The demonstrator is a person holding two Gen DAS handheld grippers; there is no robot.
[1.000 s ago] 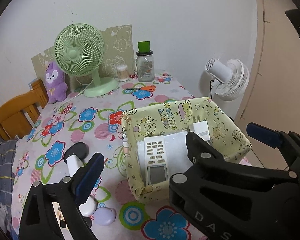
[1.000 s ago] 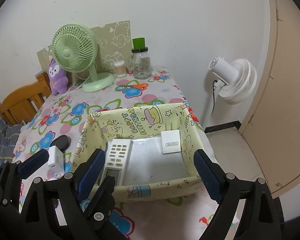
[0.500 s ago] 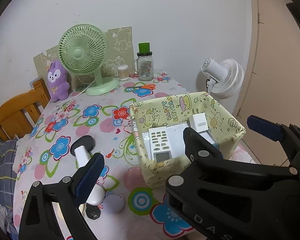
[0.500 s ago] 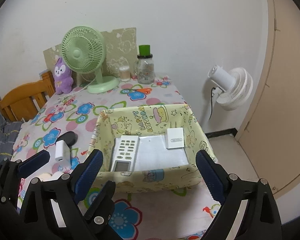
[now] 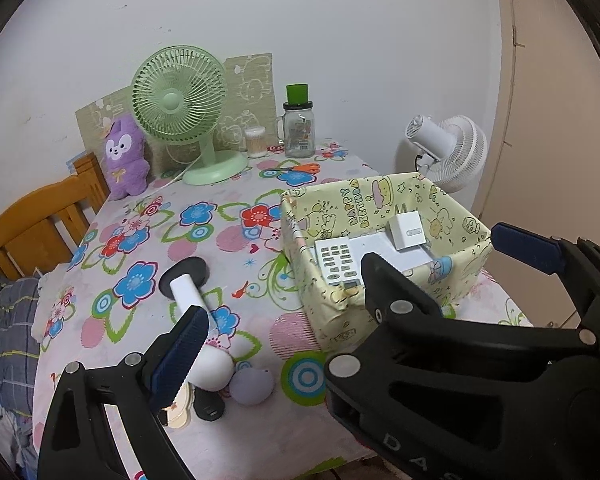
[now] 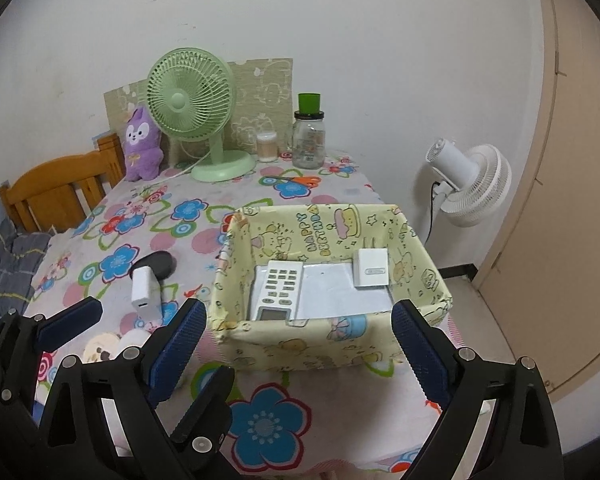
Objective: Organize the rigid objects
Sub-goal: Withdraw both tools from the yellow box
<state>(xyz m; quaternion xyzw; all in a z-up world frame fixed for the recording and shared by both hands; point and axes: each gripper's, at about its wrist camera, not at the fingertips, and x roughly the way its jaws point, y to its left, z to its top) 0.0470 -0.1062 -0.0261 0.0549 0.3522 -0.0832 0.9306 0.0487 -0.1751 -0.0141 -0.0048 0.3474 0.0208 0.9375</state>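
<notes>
Both cameras pulled back; box (image 6: pixel 332 356) holds remote (image 6: pixel 278 290) and adapter (image 6: pixel 371 269).

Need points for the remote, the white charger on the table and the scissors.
remote (image 6: pixel 278 290), right wrist view, on its keypad, inside the yellow box.
white charger (image 6: pixel 144 292), right wrist view, on its top face, left of the box.
scissors (image 6: pixel 306 180), right wrist view, on the orange handles.

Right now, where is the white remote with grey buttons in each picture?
Left wrist view: the white remote with grey buttons lies inside the yellow cartoon-print box, right of centre.
Right wrist view: the remote lies along the box's left side, centre.
Shared landmark: green table fan.
</notes>
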